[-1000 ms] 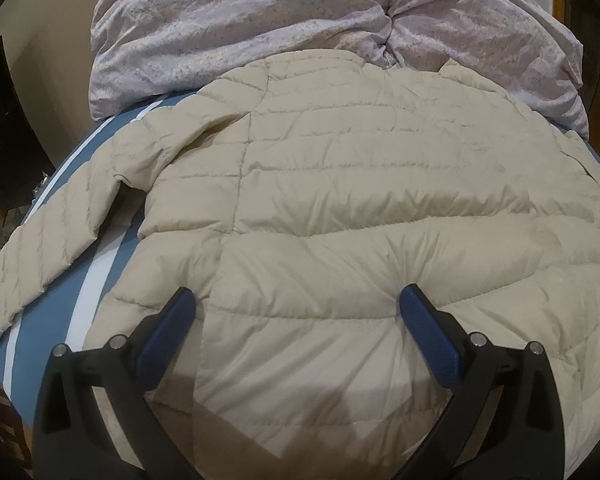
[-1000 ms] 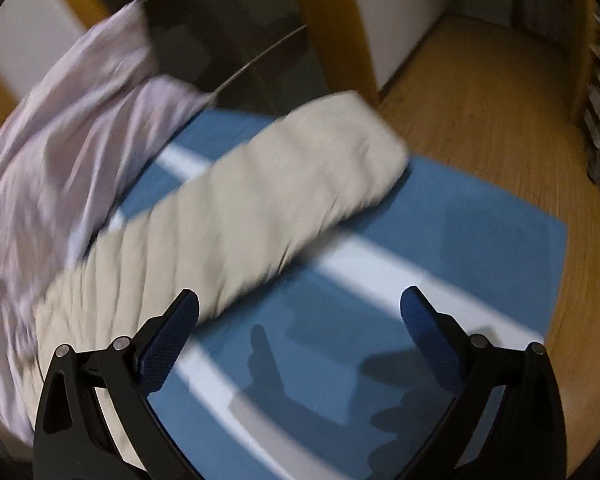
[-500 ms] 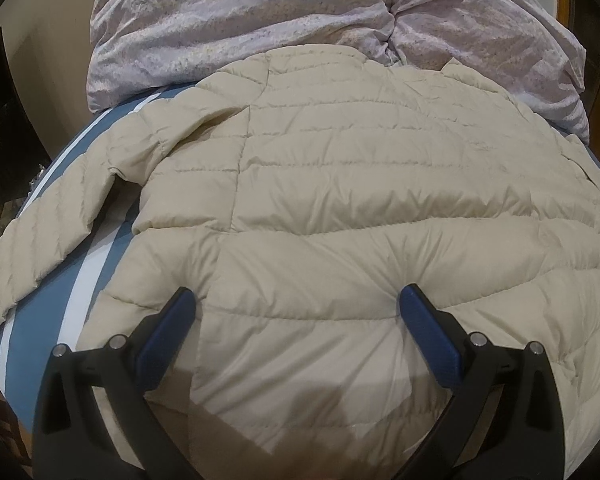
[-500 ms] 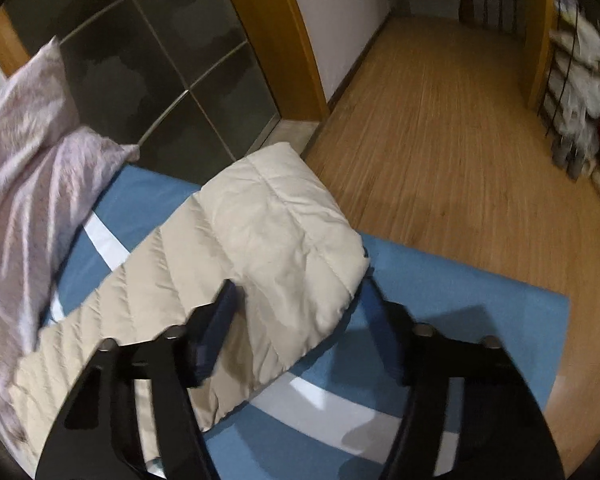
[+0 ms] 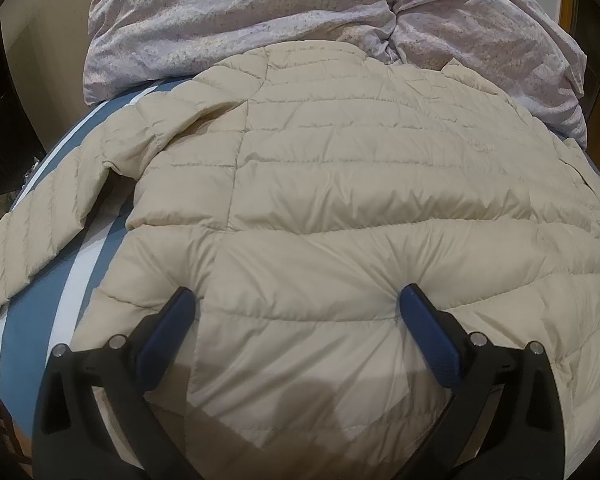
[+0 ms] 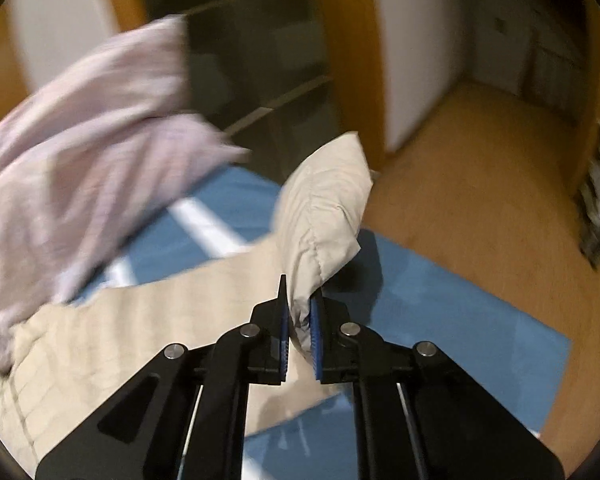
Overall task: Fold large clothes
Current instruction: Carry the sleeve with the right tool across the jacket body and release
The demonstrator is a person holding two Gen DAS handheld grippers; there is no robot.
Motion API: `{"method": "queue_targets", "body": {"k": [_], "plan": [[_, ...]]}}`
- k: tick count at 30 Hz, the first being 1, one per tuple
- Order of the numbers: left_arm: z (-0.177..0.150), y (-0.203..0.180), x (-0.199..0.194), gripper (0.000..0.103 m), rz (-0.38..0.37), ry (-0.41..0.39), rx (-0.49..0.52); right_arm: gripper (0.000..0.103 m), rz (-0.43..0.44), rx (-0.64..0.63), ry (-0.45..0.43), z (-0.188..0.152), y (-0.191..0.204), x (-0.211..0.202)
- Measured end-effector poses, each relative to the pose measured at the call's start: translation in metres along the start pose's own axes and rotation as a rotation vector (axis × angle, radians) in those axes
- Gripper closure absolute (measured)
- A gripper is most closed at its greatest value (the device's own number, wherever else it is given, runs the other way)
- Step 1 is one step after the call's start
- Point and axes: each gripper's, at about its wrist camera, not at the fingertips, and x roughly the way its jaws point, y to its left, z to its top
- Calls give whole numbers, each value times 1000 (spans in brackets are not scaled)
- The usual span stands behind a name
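- Now, a big cream puffy jacket [image 5: 340, 184] lay flat on a blue bed sheet [image 5: 32, 344] with white stripes.
- It lay spread wide, and its top edge touched a pale purple blanket [image 5: 300, 12] bunched up at the far end of the bed.
- One sleeve [image 5: 40, 232] of the jacket stretched out to the left side over the blue sheet.
- The left gripper [image 5: 296, 304] was wide open, low over the bottom part of the jacket.
- Its two blue fingertips [image 5: 420, 308] were set far apart, and both pressed into the puffy cloth. Little folds ran out from the right tip.
- The right gripper [image 6: 300, 320] was closed tight on the end of the other sleeve [image 6: 324, 216].
- That sleeve end was lifted up off the bed, and it stuck up past the blue pads [image 6: 315, 332].
- The rest of that sleeve ran down to the left toward the jacket's body.
- The right wrist picture was blurry, mostly on the purple blanket [image 6: 80, 152].
- Past the bed was a brown wooden floor [image 6: 480, 184] and a dark glass door [image 6: 252, 60] with an orange frame.
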Motion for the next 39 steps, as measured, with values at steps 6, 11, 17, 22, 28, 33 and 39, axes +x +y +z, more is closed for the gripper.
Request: {"method": "queue_targets", "body": {"k": [6,11,17,22,28,33,39], "plan": [[0,0,0,2,0,0,0,94,233,-207,-1,-23,119,-32],[0,0,0,2,0,0,0,94,413,-376,42,-63,217,-54],[0,0,0,2,-2,0,-3,94,589,-484,178,-128,303,-68],[0,0,0,2,-5,0,-5,94,659,-579,259,-174,344,-83],[-1,0,0,2,-9,0,-7,94,691,-663,336,-222,373,-88],[-1,0,0,2,-15,0,-9,68,686,-755,404,-253,383,-87],[-1,1,0,2,-17,0,-10,47,770,-735,310,-235,368,-119]]}}
